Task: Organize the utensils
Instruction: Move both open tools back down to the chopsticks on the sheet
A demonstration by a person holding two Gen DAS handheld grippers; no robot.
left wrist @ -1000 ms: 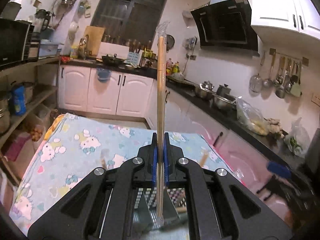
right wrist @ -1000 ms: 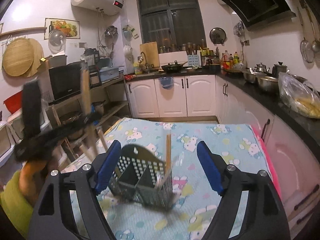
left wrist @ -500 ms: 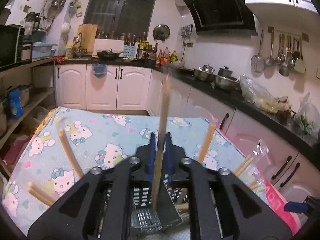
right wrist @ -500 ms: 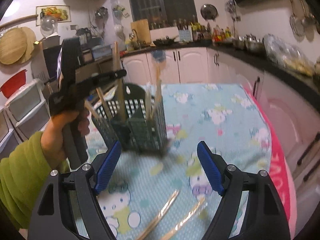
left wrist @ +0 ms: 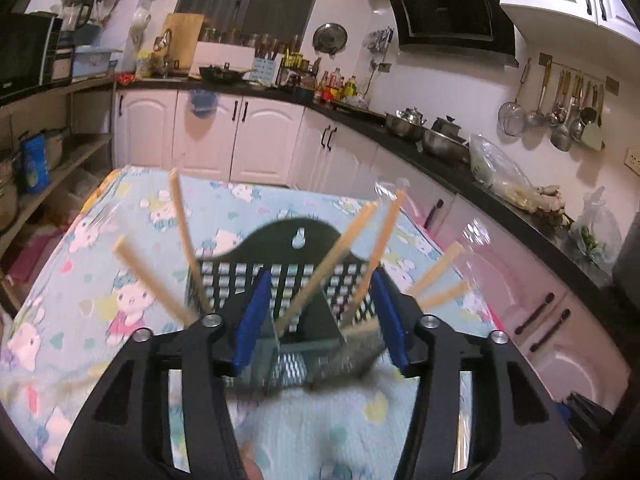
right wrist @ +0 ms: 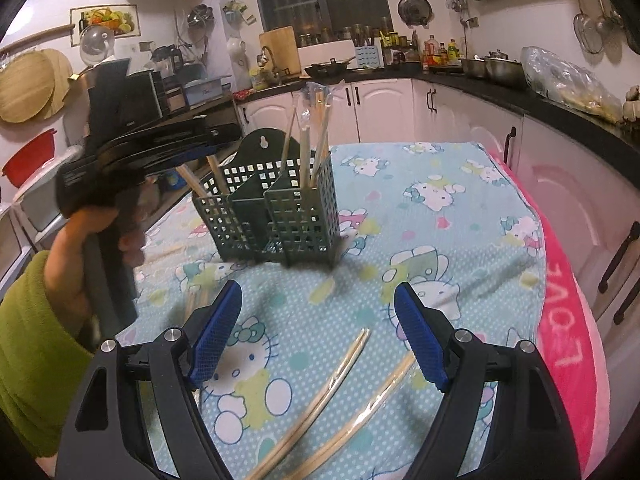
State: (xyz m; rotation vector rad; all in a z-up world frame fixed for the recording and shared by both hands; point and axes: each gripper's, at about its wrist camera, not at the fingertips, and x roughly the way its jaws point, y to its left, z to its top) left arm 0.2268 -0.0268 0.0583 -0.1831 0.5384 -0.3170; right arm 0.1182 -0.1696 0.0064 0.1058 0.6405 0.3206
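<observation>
A dark green perforated utensil caddy (left wrist: 304,280) stands on the cartoon-cat tablecloth and holds several wooden chopsticks (left wrist: 326,264) leaning outward. My left gripper (left wrist: 320,320) hovers just over the caddy's near rim. Its jaws are opening, and a chopstick leans in the gap without either pad pressing on it. In the right wrist view the caddy (right wrist: 280,208) stands mid-table, with the left gripper (right wrist: 224,136) held above its left side by a hand in a green sleeve. My right gripper (right wrist: 318,338) is open and empty, low over two plastic-wrapped chopstick pairs (right wrist: 332,376) lying on the cloth.
The table's right edge is draped with a pink towel (right wrist: 568,352). White cabinets and a dark counter (left wrist: 460,172) with pots run along the right. Shelves with a microwave (left wrist: 24,52) stand to the left. More wrapped chopsticks (right wrist: 196,304) lie on the cloth left of the right gripper.
The left gripper sank to the caddy and its jaws parted, letting go of the upright chopsticks. The right gripper dropped toward the cloth, bringing the loose chopstick pairs into view.
</observation>
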